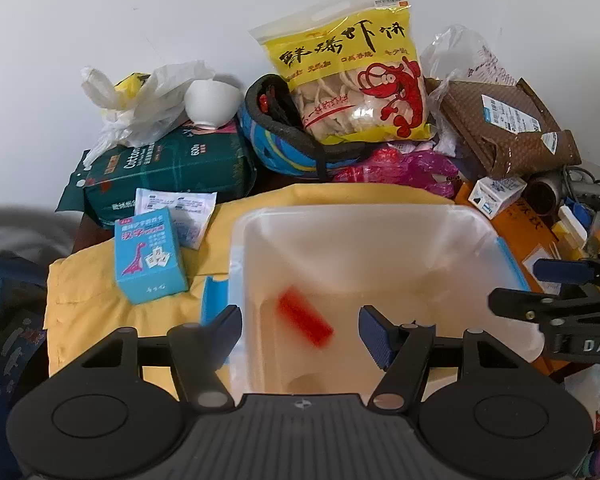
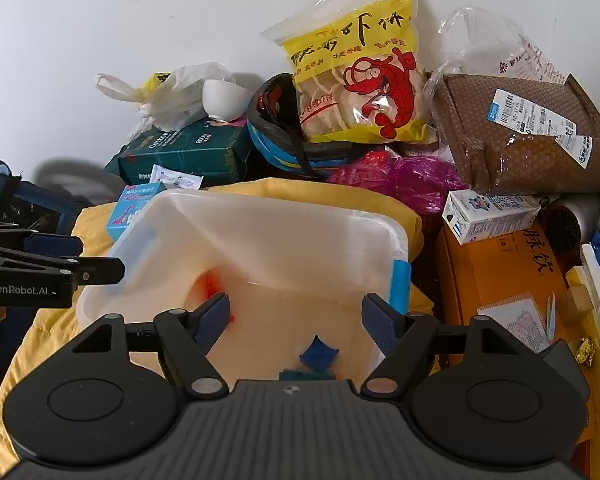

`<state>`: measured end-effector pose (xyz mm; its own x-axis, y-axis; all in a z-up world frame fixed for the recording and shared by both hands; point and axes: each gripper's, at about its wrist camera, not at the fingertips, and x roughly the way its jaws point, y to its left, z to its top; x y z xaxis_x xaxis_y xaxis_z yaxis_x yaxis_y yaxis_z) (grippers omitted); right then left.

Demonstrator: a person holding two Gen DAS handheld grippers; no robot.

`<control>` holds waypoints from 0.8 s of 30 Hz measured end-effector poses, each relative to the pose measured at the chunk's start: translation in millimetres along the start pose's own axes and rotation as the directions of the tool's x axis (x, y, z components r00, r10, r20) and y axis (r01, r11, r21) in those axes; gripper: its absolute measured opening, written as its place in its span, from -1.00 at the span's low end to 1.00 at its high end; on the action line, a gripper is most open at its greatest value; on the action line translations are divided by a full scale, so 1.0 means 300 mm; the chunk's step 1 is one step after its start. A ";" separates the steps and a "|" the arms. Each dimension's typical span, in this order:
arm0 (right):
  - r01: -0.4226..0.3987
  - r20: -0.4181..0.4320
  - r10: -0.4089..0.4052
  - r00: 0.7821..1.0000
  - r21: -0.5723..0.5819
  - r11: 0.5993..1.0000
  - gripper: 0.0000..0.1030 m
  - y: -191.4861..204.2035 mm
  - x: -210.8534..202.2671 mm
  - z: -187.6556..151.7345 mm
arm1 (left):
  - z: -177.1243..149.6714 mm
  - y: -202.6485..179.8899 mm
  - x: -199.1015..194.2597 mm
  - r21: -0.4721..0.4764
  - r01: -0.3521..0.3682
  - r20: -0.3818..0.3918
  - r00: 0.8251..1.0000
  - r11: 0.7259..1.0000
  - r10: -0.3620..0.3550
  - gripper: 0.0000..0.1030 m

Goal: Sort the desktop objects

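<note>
With both my left claw [image 1: 300,332] and right claw [image 2: 296,322] spread wide and empty over the white bin [image 1: 364,220], where a red block [image 1: 305,316] lies, I judge the next move is reaching for the blue card box [image 1: 148,256] just beside it.

Plain white wall [image 1: 140,20] behind desk, matte, few small specks, no windows. Even soft light, faint shadows on wall above clutter. Dark brown desk surface [image 1: 90,232] visible at left edge only. Blurry dark blue furniture [image 2: 4,196] at far left, unclear what.
</note>
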<state>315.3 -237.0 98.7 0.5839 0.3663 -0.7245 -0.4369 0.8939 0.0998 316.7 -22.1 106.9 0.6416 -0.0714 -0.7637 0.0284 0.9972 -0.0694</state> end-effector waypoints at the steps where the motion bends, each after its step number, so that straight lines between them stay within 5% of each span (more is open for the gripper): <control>1: -0.008 0.018 0.008 1.000 -0.011 1.000 0.47 0.010 -0.020 -0.014 | -0.011 0.006 -0.009 -0.001 -0.004 0.004 1.000 1.000 0.004 0.32; 8: -0.088 0.089 0.103 0.991 -0.160 0.983 0.47 0.120 -0.183 -0.310 | -0.271 0.017 -0.175 0.124 -0.005 0.128 0.992 0.992 -0.011 0.32; 15: -0.117 -0.107 0.102 0.989 -0.141 0.983 0.04 0.179 -0.118 -0.679 | -0.681 0.042 -0.209 0.114 -0.025 0.041 0.999 0.993 0.020 0.32; 24: -0.120 -0.104 0.098 0.990 -0.238 0.964 0.00 0.252 -0.050 -0.748 | -0.917 0.060 -0.159 0.094 -0.009 -0.063 0.998 0.996 0.015 -0.10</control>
<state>119.9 -233.1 -35.9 0.4638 0.4232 -0.7783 -0.6540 0.7562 0.0214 75.9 -7.2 -34.5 0.5927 -0.0581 -0.8033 0.0944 0.9955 -0.0024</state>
